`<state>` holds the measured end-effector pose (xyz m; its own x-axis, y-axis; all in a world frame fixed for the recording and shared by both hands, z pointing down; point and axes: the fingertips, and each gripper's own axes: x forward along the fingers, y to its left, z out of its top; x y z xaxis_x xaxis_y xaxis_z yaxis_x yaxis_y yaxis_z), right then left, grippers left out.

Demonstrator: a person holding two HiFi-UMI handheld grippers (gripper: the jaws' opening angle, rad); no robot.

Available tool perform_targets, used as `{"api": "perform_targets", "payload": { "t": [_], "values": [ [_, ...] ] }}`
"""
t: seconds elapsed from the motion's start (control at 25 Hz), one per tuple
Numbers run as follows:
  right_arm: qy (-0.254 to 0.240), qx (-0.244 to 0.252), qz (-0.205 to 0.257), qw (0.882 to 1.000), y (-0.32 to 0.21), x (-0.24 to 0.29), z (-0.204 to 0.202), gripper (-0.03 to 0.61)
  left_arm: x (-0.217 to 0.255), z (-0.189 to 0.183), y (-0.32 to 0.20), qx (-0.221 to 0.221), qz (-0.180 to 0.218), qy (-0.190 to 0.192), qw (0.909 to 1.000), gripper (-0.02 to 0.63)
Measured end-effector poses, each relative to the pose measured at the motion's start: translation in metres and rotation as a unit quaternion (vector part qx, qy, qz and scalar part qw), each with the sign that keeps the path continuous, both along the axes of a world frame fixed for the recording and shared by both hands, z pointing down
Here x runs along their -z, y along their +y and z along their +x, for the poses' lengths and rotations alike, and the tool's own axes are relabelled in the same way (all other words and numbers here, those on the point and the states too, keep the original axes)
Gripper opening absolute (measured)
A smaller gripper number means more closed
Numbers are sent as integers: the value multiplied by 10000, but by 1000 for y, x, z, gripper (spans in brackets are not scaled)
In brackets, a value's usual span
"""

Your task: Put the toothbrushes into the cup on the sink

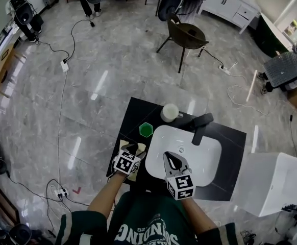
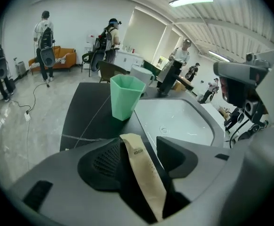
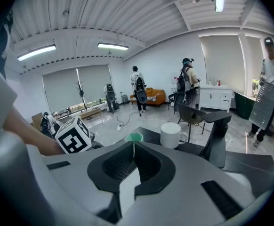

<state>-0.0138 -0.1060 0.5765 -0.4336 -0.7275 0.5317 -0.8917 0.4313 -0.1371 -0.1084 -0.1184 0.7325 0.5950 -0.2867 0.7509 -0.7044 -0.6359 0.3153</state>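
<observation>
Toothbrush (image 2: 144,173) in paper wrap betw wide-apart jaws of L gripper (image 2: 139,154), prob. lined up for pinch; green cup (image 2: 125,96) ahead. R gripper (image 3: 133,166) closed, idle.

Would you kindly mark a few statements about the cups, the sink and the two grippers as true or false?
1. The green cup stands on the black counter, outside the sink. True.
2. The white mug sits inside the sink. False: it stands on the counter.
3. The left gripper has its jaws apart around a beige wrapped toothbrush. True.
4. The right gripper holds the green cup. False: its jaws are shut on nothing.
</observation>
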Motion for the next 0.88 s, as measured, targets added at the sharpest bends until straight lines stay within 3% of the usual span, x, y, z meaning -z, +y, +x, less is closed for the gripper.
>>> {"api": "perform_targets", "payload": {
  "t": [0.56,0.88],
  "values": [
    [11,-459,12,9989,11,3,34,41,-22,-2,-13,-225,-963,-494,9939,234],
    [22,-542,34,9985,22,7,39,41,-19,-3,-9,-392,-977,-670,9922,117]
  ]
}}
